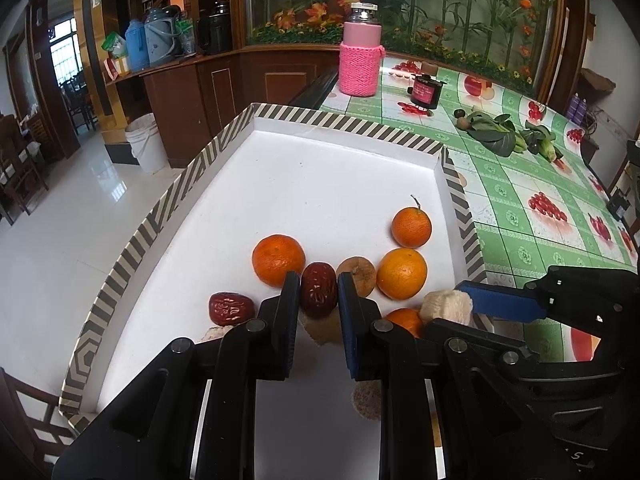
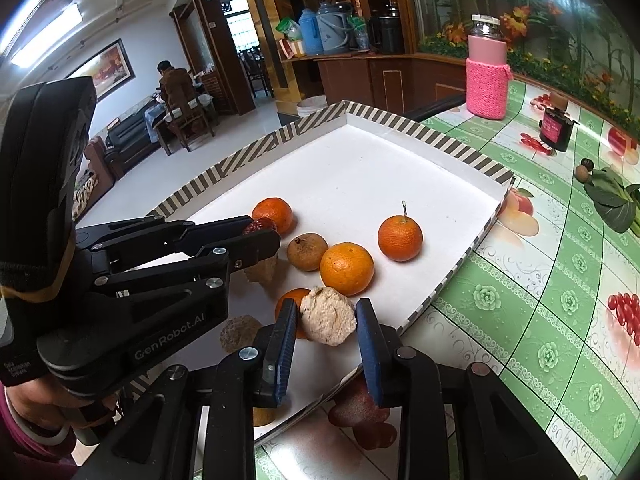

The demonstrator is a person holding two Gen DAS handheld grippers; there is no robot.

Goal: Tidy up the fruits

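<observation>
Left gripper [image 1: 319,292] up close in its own view, jaws clamped on a red date [image 1: 318,289] over the white tray [image 1: 280,184]. Second red date [image 1: 231,309] lies on the tray floor just left of it. Behind the jaws: one orange [image 1: 278,259] to the left, a brown wrinkled fruit [image 1: 357,275] touching another orange [image 1: 401,273] to the right, and a stemmed orange [image 1: 411,227] further back, apart from those.

Right gripper [image 2: 325,322]: jaws grasping a pale rough lump [image 2: 327,315] near the tray's right edge; can't tell what fruit it is. A further orange [image 2: 289,308] sits partly hidden behind the lump and the left finger. More pale lumps lie under the left gripper, mostly blocked.

Tray has a striped rim and sits on the counter [image 2: 560,280], covered in a green fruit-print cloth. Also on the counter, well apart from the tray: pink-sleeved bottle [image 1: 359,50], small dark jar [image 1: 425,90], leafy greens [image 1: 496,132] with two small round brown fruits beside them.
</observation>
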